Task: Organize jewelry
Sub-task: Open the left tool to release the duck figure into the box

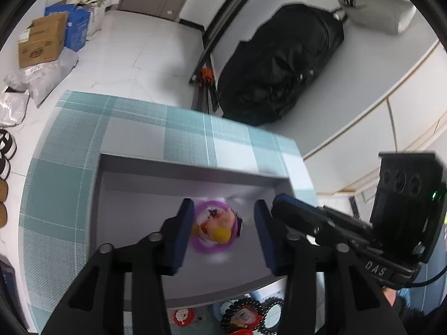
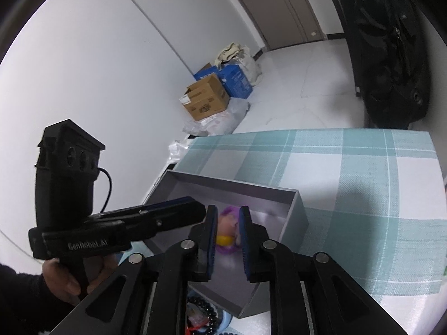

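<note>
**Checked tabletop, grey box, bracelet just inside**

Checked teal-and-white cloth covers the tabletop [image 1: 69,184], and I read the scene from my tongs outward.

Nearest me, below the box's front wall, more jewelry waits on the cloth: a dark beaded bracelet [image 1: 245,318] and a small red-rimmed charm [image 1: 183,316]. Both sit just under my left tongs [image 1: 223,231], so I would lift before swinging back for them.

Left tongs stand apart, with the purple-ringed bracelet [image 1: 215,227] between the pads but no pad pressing on it that I can see. My right tongs [image 2: 227,240] are parted more narrowly, the same bracelet [image 2: 226,234] visible in the gap; they look clear of it, though blur makes contact hard to rule out. The piece lies on the floor of the grey box [image 1: 190,164], near its middle.

I judge the step to be letting go cleanly. Doing it well means drawing both tongs straight up, so neither pad drags the ring along or tips it against a wall.

Box walls rise on all sides; the right wall [image 2: 297,215] is close beside my right tongs. The two tools nearly touch, so I would separate them first.

Beyond the box, open cloth runs to the far tabletop edge, then floor, cardboard boxes [image 2: 206,100] and a black bag [image 1: 279,64].
</note>
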`<state>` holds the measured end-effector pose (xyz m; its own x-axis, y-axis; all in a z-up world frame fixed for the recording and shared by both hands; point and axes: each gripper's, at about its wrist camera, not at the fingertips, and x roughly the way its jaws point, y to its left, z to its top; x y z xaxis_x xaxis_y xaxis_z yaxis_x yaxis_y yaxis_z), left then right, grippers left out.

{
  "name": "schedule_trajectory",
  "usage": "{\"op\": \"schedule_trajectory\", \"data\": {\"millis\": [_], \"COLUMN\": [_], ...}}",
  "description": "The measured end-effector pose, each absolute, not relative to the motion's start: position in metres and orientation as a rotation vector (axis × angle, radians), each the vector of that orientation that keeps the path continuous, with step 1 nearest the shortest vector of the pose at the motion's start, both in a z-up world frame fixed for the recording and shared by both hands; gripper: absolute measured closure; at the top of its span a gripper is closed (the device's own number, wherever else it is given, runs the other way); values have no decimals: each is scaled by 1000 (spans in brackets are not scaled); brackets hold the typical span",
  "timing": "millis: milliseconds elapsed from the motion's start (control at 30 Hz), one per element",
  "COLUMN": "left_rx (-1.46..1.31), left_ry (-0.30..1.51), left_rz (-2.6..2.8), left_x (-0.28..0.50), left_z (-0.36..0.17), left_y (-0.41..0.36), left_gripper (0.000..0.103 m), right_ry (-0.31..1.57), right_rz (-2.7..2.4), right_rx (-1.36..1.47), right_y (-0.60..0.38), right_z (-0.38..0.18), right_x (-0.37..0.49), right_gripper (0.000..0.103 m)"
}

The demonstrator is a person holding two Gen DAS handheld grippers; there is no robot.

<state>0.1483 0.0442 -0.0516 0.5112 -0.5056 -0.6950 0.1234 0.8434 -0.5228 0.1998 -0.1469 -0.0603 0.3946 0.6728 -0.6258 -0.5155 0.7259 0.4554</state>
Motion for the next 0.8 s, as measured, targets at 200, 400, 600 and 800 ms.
{"op": "schedule_trajectory", "data": {"millis": [200,400,600,800], "left_rx": [-437,-374,-301,-217], "left_ry": [911,872,822,817], "left_rz": [-378,-365,-330,-295], "left_x": [138,122,105,85], "left_z": [-39,-28,-21,-24], "left_y": [51,44,37,25], "left_gripper": [44,43,32,28], "right_ry": [799,737,695,677], "right_rz": [731,676,608,574], "right_rx": [211,213,194,172], "right_y": [-161,-174,-184,-189], "right_z": [-44,-35,-31,-30], "right_x": [186,170,154,135], "right_gripper": [43,16,3,0]}}
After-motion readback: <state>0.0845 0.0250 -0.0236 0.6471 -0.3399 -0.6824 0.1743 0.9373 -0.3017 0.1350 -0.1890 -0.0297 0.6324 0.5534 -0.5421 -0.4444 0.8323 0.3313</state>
